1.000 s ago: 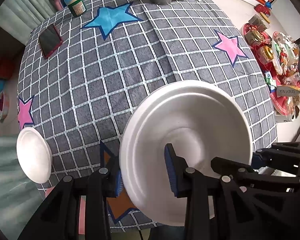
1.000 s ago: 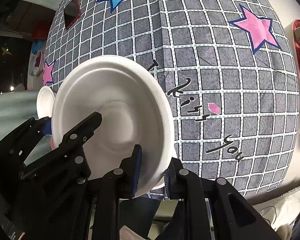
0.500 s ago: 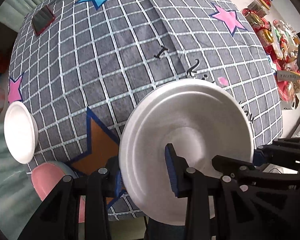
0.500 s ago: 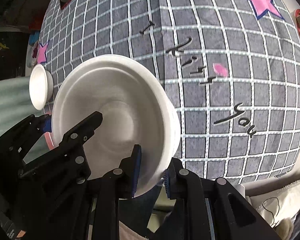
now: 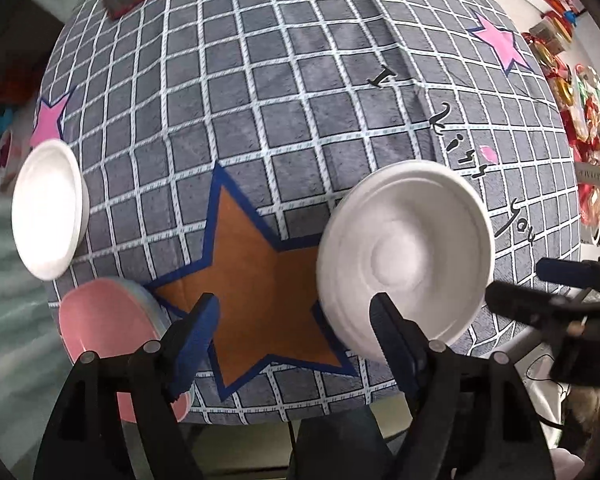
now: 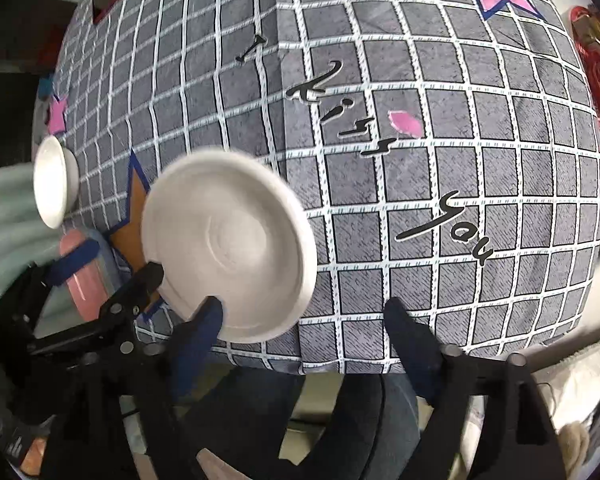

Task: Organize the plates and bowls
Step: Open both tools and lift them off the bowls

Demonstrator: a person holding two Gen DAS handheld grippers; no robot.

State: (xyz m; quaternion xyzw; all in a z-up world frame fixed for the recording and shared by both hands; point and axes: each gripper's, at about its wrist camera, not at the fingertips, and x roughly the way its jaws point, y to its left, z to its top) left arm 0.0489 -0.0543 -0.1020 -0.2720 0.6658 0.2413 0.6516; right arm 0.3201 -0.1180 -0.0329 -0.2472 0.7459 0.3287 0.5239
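Resting now on the tablecloth, the white plate had left both grippers: half a second earlier the left gripper and the right gripper each pinched its rim, and in the present views both sets of jaws stood wide apart with nothing between them. In the left wrist view the plate lay near the table's front edge, partly over the right points of the brown star, with the left gripper's right finger just at its near rim; whether it still touched could not be told. In the right wrist view the same plate sat to the left of the right gripper, whose left finger overlapped the plate's near rim. Its outline was slightly blurred, so it may not have fully settled.

Off to the left stood a small white bowl at the table's edge, and below it a pink plate on what looked like a paler one.

The release suggested that this plate's placement was done, or nearly so. What remained, by my judgement, was gathering like with like, since the bowl and the pink stack sat well apart from the white plate.
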